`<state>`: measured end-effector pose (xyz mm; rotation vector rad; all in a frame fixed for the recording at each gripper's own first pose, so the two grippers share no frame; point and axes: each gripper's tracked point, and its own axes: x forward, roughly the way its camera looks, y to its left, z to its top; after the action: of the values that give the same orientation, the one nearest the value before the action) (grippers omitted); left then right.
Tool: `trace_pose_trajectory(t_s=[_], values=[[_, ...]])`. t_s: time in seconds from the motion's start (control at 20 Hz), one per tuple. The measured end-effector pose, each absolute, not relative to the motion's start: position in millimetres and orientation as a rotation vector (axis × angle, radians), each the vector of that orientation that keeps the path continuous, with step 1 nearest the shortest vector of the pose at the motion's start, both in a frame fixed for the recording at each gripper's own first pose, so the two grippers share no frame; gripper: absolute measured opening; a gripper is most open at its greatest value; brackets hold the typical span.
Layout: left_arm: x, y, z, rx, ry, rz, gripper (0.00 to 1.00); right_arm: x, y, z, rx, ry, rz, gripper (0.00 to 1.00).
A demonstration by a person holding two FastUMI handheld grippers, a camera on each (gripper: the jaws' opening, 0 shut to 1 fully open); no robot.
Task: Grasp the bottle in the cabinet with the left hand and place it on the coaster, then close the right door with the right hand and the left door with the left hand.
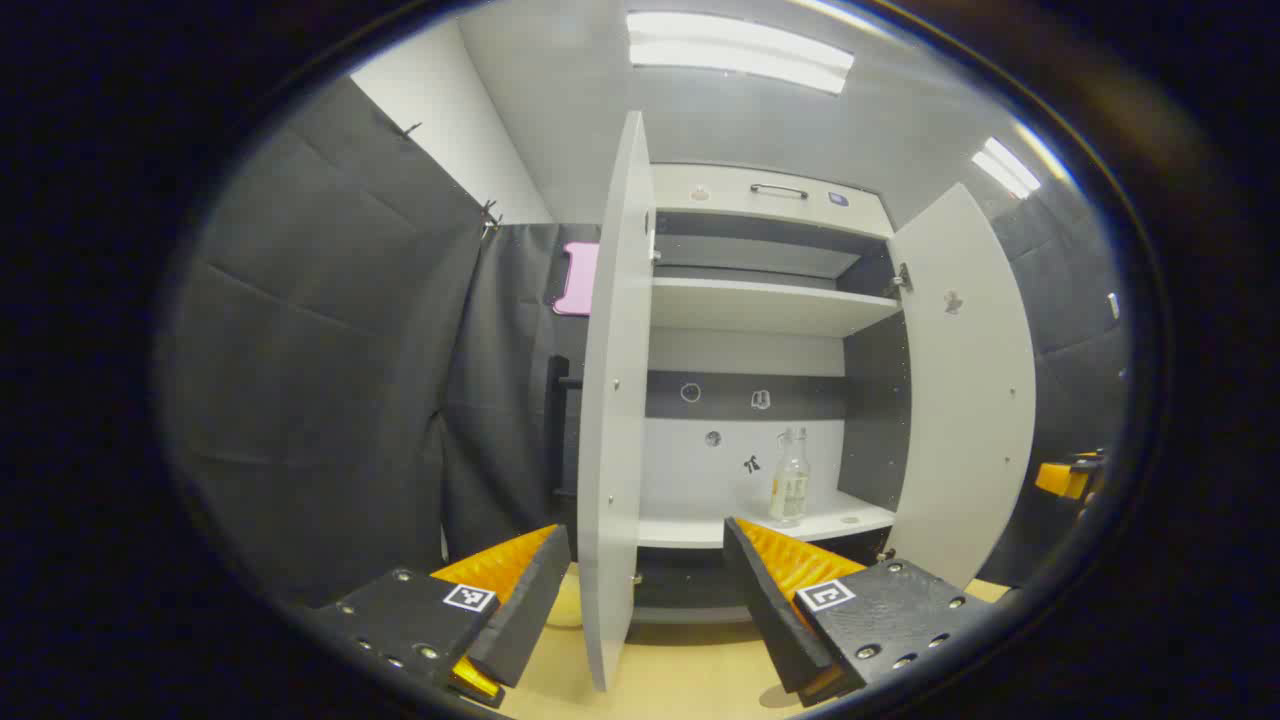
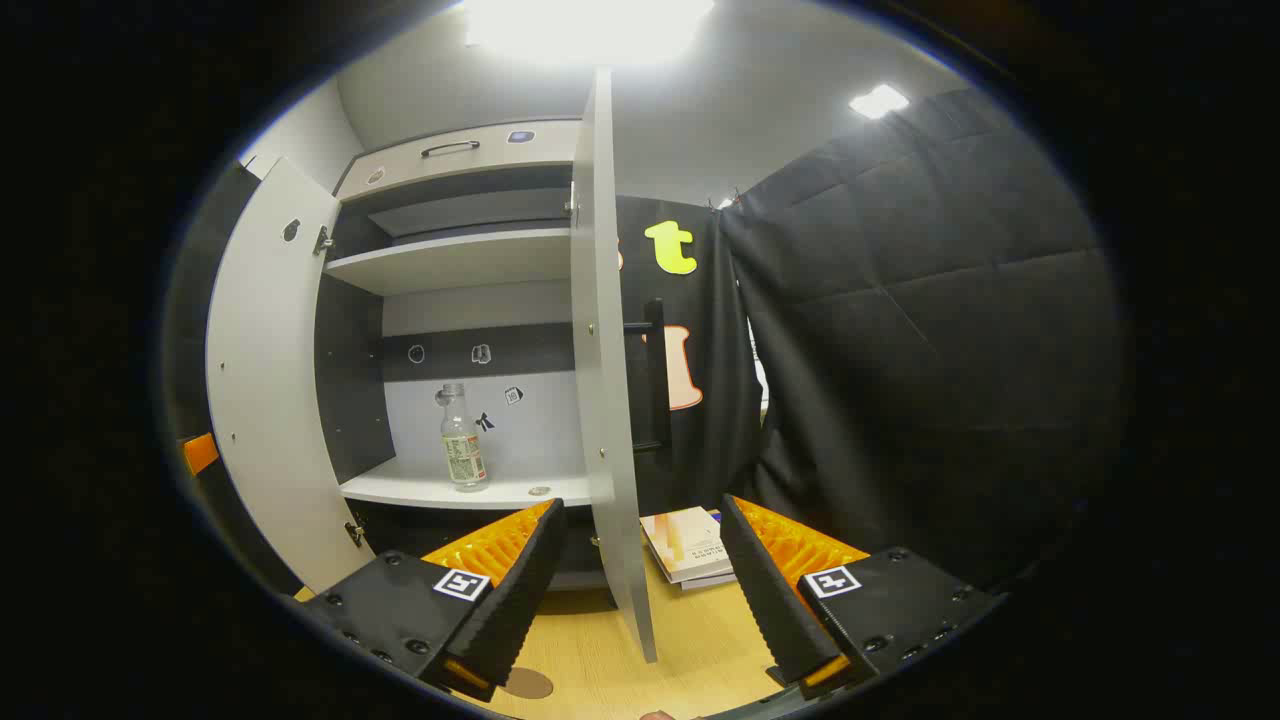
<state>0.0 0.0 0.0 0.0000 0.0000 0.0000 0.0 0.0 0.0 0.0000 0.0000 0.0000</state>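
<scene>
Both grippers facing the open cabinet; bottle resting on the lower shelf.

The left gripper (image 1: 645,600) is hovering with fingers spread apart, holding nothing, straddling the edge of the cabinet's left door (image 1: 612,420). The right gripper (image 2: 640,590) is likewise gaping wide and empty, straddling the edge of the right door (image 2: 605,380). Beyond the doors, the clear bottle (image 1: 790,480) is standing upright on the cabinet's lower shelf (image 1: 700,528). A stack of books (image 2: 690,548) is lying on the wooden table (image 2: 590,650) beside the cabinet.

White cabinet (image 1: 760,305), clear bottle (image 1: 790,488)
</scene>
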Motion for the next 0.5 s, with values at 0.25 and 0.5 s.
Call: trace_pose_trajectory(t_s=[0.25,0.5], values=[[4.3,-3.9,-3.1,0.024,0.000,-0.023,0.97,7.1,6.0,1.6,0.001,0.005,0.000,0.98],[10.1,-12.5,-7.3,0.046,0.005,-0.058,0.97,4.4,2.7,1.2,-0.008,0.001,-0.026,0.98]])
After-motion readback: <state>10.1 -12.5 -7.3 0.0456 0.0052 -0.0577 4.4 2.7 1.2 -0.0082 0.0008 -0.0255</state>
